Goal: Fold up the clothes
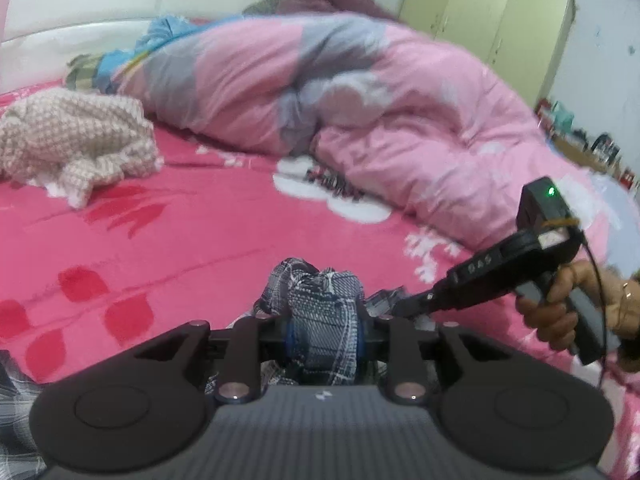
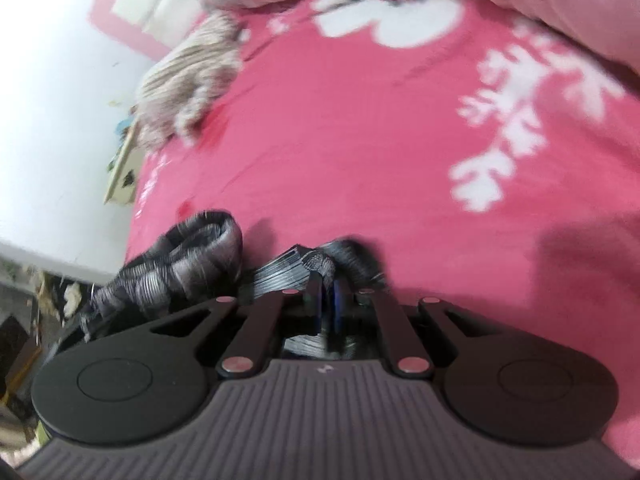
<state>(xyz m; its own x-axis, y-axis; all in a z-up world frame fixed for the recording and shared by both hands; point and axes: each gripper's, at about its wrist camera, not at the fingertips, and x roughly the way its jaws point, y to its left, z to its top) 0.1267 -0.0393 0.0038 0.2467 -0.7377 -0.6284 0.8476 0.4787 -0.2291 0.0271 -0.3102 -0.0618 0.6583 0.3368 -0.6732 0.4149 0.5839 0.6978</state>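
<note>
A grey-and-white plaid garment is bunched up over the pink bed sheet. My left gripper is shut on a thick wad of it. My right gripper comes in from the right, held by a hand, with its tips in the same cloth close beside the left one. In the right wrist view my right gripper is shut on a thin fold of the plaid garment, which hangs off to the left. That view is blurred.
A beige knit garment lies crumpled at the far left of the bed; it also shows in the right wrist view. A big pink-and-grey quilt is heaped across the back and right. A yellow-green wardrobe stands behind.
</note>
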